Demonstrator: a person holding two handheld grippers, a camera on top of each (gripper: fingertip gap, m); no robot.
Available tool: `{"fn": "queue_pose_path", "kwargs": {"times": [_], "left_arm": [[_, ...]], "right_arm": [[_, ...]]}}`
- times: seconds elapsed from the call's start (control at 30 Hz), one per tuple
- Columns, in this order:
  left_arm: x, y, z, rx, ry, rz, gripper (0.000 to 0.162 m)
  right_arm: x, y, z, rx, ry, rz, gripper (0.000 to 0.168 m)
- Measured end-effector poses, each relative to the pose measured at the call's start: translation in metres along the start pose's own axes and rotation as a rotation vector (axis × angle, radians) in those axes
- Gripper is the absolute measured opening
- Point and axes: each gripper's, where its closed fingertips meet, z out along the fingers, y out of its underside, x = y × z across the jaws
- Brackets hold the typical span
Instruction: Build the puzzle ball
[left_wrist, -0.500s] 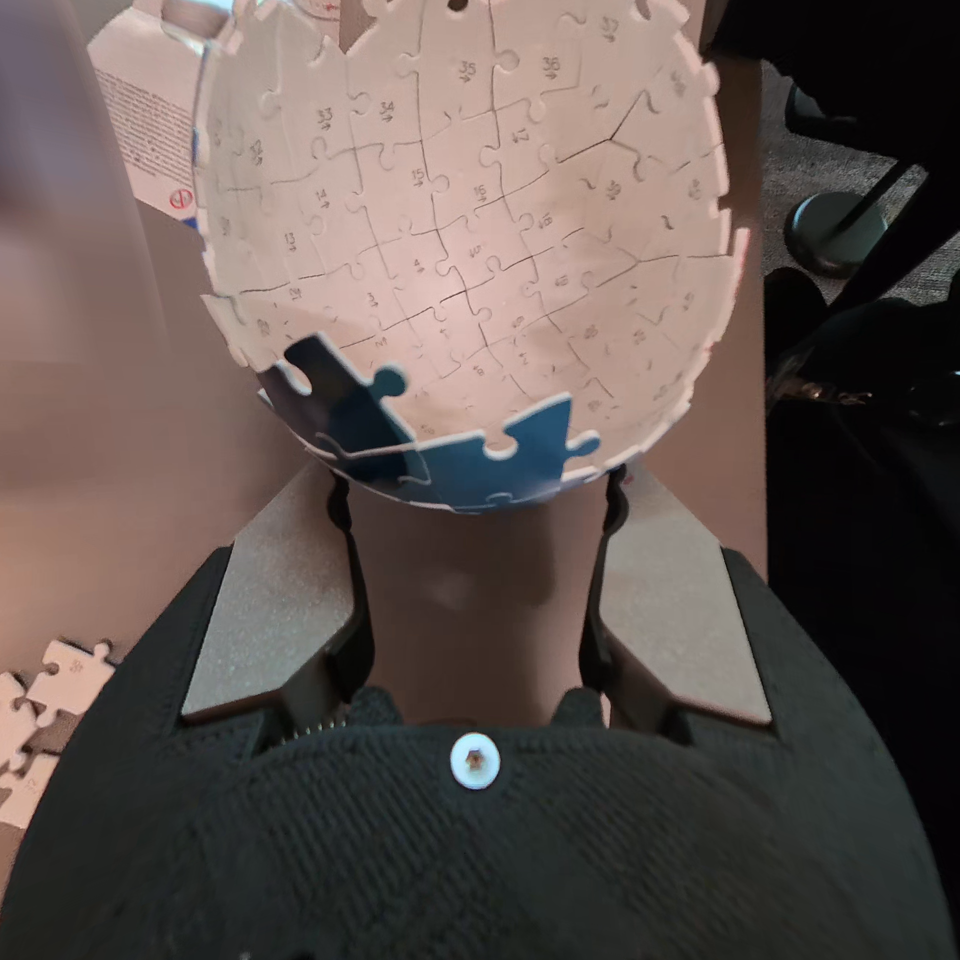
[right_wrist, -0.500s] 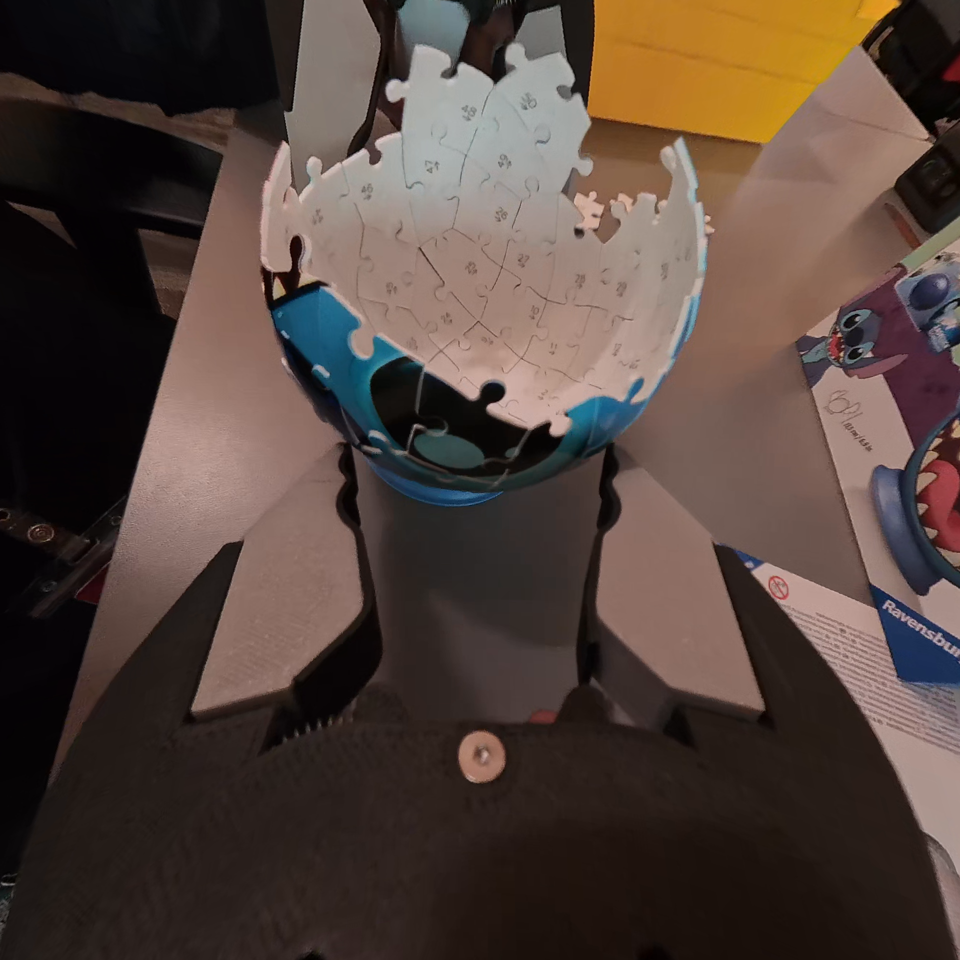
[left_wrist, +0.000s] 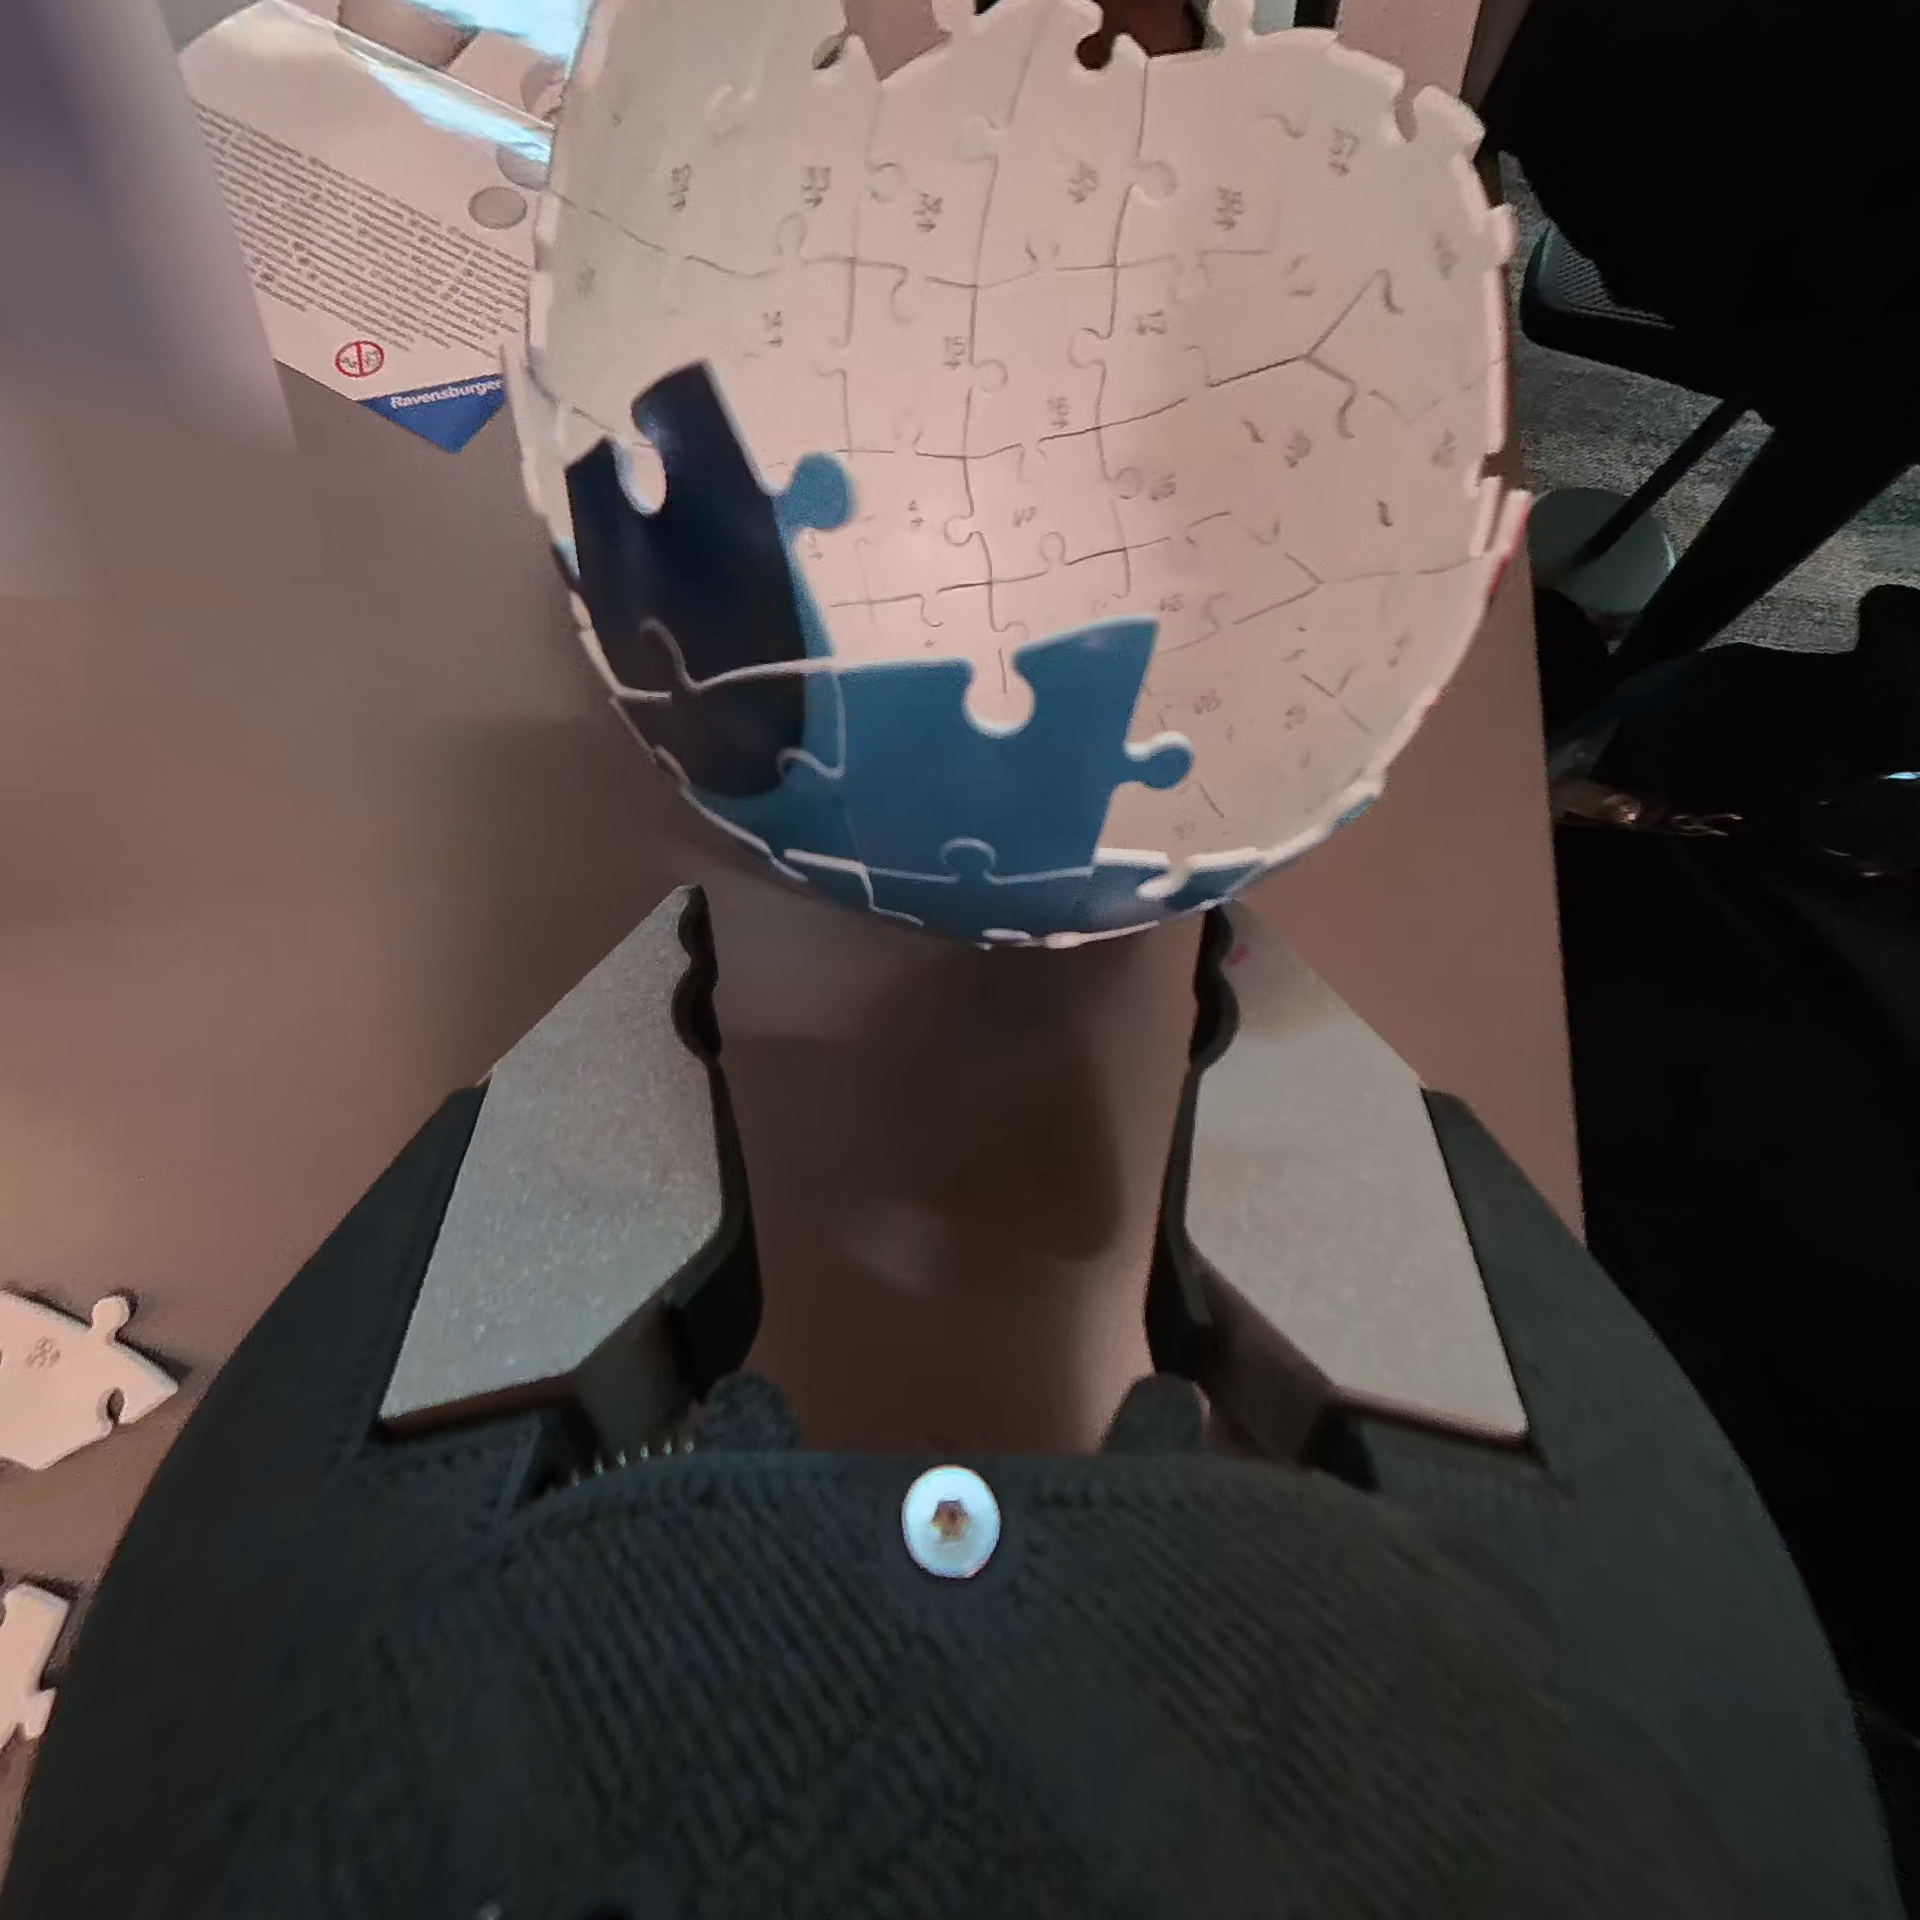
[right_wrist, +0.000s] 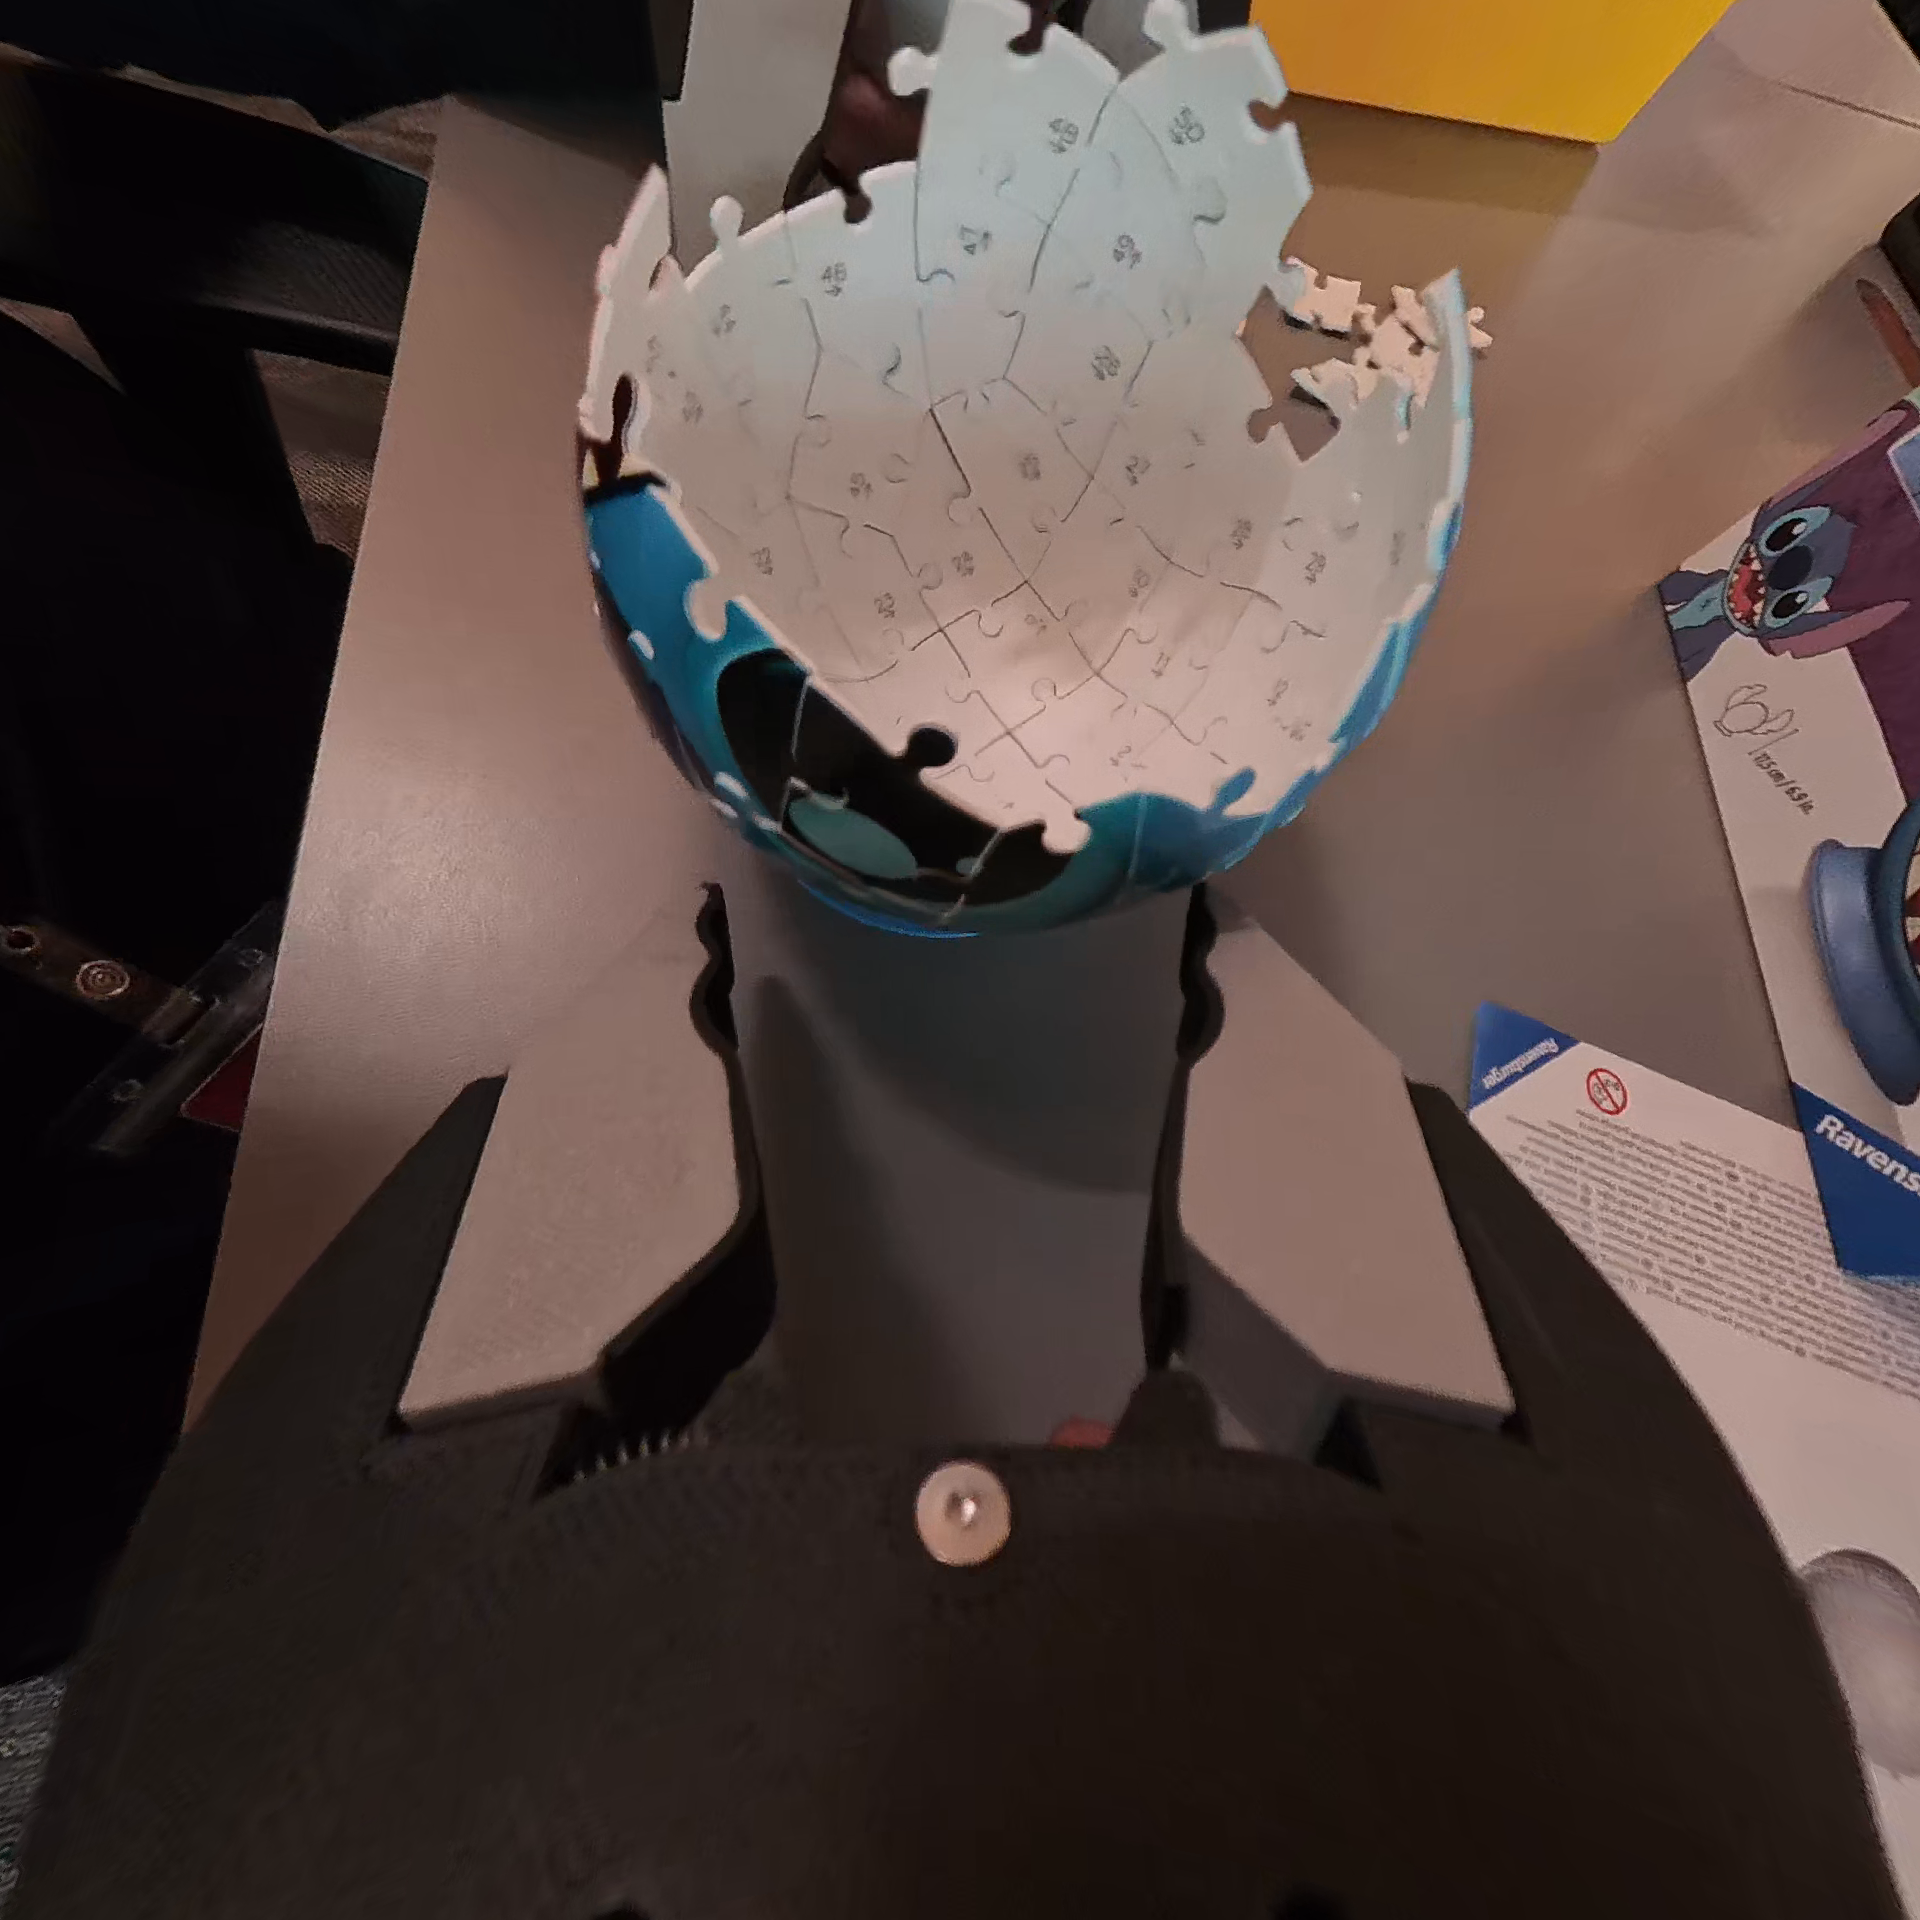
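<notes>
Closer now than half a second ago, the half-built puzzle ball (left_wrist: 1039, 436) fills more of both wrist views, its white numbered inside facing up and blue outer pieces along the near rim. Loose puzzle pieces (left_wrist: 73, 1361) lie on the table (left_wrist: 312, 831) at far left. Left gripper (left_wrist: 951, 925) and right gripper (right_wrist: 951, 914) are both spread wide, empty, fingertips just short of the ball. An instruction sheet (right_wrist: 1704, 1226) lies at right.
</notes>
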Motion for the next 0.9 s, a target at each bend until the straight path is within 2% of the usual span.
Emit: {"fn": "queue_pose_path", "kwargs": {"times": [0.23,0.3,0.37,0.53,0.7,0.9], "left_arm": [[0.001,0.002,-0.003,0.011,-0.007,0.007,0.089],[0.008,0.0,-0.008,0.042,0.037,-0.02,0.089],[0.016,-0.009,-0.015,0.104,0.085,-0.04,0.09],[0.014,-0.027,-0.017,0.203,0.058,-0.099,0.098],[0.017,-0.018,-0.005,0.134,0.01,-0.054,0.109],[0.009,-0.015,0.004,0.084,-0.101,-0.033,0.111]], "right_arm": [[-0.004,-0.004,-0.012,-0.015,0.034,-0.03,0.084],[-0.003,-0.006,-0.018,-0.002,0.042,-0.026,0.084],[0.0,-0.01,-0.023,0.042,0.045,-0.001,0.086],[0.013,-0.026,-0.021,0.175,0.048,0.044,0.095],[0.008,-0.027,-0.01,0.177,0.013,-0.014,0.095],[0.01,-0.028,-0.005,0.14,0.043,-0.034,0.094]]}}
